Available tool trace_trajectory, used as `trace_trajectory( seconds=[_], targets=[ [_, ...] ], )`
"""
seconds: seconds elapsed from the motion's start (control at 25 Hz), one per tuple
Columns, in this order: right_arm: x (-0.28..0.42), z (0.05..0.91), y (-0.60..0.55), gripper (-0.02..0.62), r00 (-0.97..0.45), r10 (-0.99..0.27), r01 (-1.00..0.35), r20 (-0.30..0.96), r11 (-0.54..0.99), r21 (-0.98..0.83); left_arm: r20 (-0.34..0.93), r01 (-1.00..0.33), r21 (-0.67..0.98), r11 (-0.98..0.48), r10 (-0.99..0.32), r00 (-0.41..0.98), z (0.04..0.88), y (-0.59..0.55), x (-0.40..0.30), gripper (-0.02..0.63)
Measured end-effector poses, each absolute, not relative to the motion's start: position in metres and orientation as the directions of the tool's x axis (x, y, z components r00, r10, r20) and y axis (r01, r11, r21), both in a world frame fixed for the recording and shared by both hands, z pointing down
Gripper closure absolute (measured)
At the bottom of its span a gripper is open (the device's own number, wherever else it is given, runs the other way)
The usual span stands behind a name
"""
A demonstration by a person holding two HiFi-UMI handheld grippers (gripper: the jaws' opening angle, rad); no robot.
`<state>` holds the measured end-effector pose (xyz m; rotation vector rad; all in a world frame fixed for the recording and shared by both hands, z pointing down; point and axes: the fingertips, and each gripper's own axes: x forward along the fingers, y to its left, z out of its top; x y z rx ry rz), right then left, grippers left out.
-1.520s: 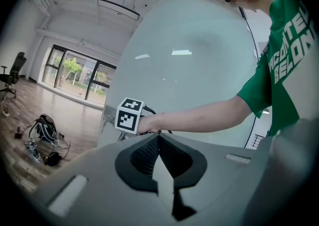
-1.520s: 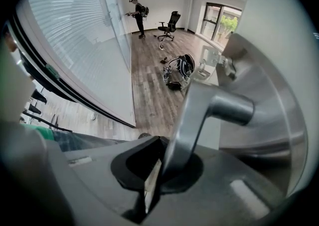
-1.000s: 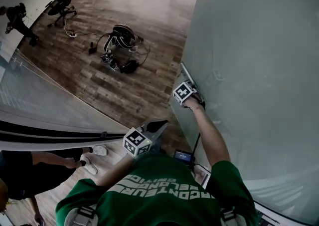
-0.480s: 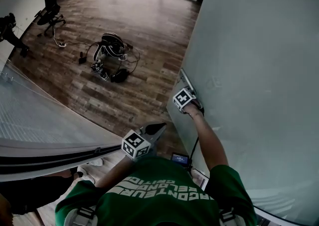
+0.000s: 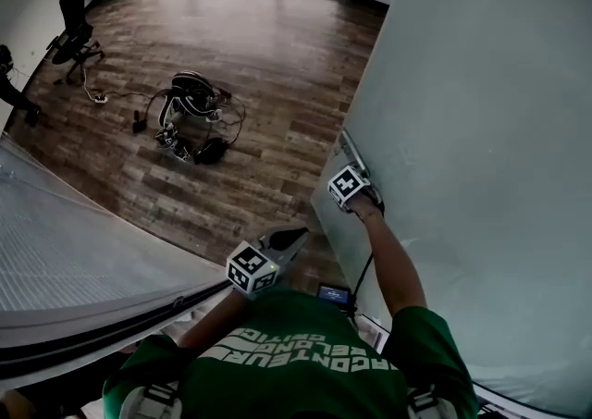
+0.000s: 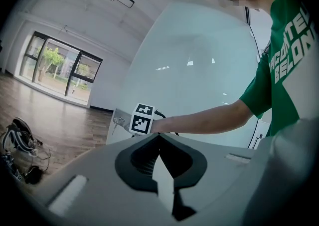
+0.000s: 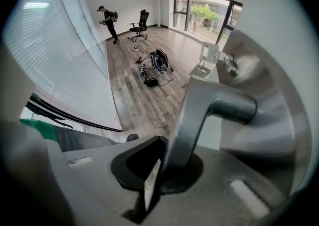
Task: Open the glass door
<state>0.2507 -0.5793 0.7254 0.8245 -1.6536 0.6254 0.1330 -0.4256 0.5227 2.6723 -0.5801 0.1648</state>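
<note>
The frosted glass door fills the right of the head view. Its metal lever handle runs down between the jaws of my right gripper, which is shut on it and points steeply down. In the head view that right gripper sits at the door's edge, just under the lock plate. My left gripper hangs in front of my chest, apart from the door. It is shut and holds nothing. The left gripper view shows the right gripper's marker cube at the lock plate.
A wooden floor lies beyond the door, with a bag and tangled cables on it. An office chair stands far left. A frosted partition slants across the lower left. A small device lies by the door's foot.
My right gripper, still on the handle, has moved a little down and right in the head view. The bag and chair have slid left. A bystander's legs and shoes have left the lower left.
</note>
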Motion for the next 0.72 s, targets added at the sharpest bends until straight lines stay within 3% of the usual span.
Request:
trace_trajectory(
  seconds=[0.72],
  targets=[
    [0.360,0.698,-0.613,0.603,-0.085,-0.201,-0.884,0.976,0.468,0.020,0.201,-0.360,0.386,-0.849,-0.304,0.931,0.506,-0.486,0.206,0.595]
  ],
)
